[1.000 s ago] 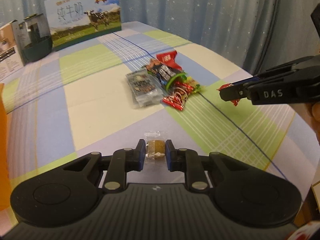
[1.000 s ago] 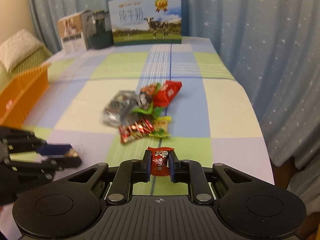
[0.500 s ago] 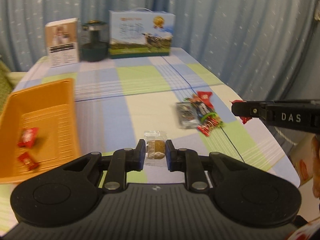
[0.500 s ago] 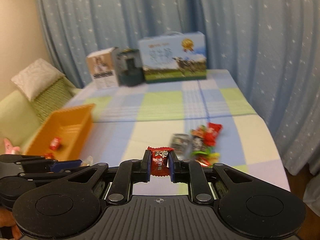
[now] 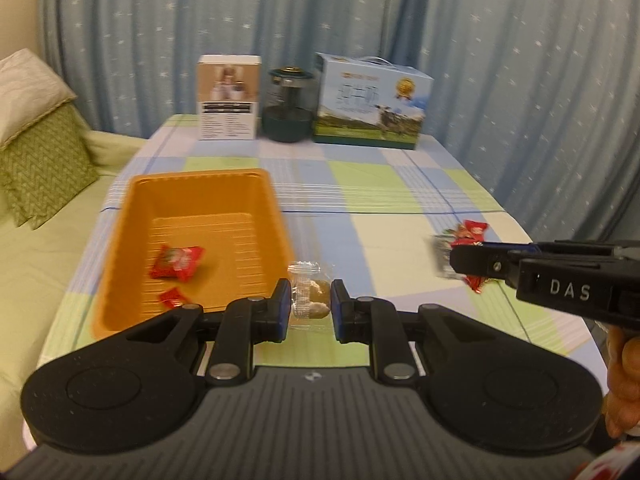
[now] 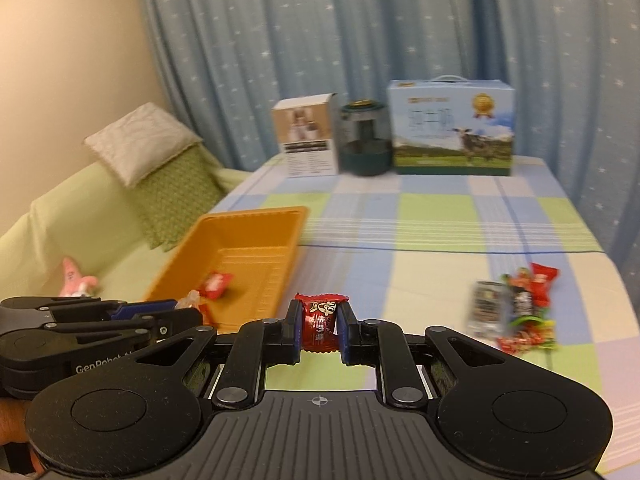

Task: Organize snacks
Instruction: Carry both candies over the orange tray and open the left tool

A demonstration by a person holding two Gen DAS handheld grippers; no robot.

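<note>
L wrist: a clear-wrapped brown biscuit snack [image 5: 311, 298] is being pinched by the left gripper [image 5: 307, 305], just right of the orange plastic tray [image 5: 276, 216], which is holding two red packets.

R wrist: a red foil candy [image 6: 320, 325] is being clamped by the right gripper [image 6: 320, 330], short of the tray; leftover snack pile [image 6: 516, 312] at right.

Step judged: carry to tray. Next: both to be positioned over tray, then released.

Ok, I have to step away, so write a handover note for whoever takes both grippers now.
Left hand-held gripper: shut on a clear-wrapped brown snack, just right of the orange tray.
Right hand-held gripper: shut on a red candy, short of the tray.
Done: two red packets in the tray.
Left: drop both snacks in, then clear the snack pile.
</note>
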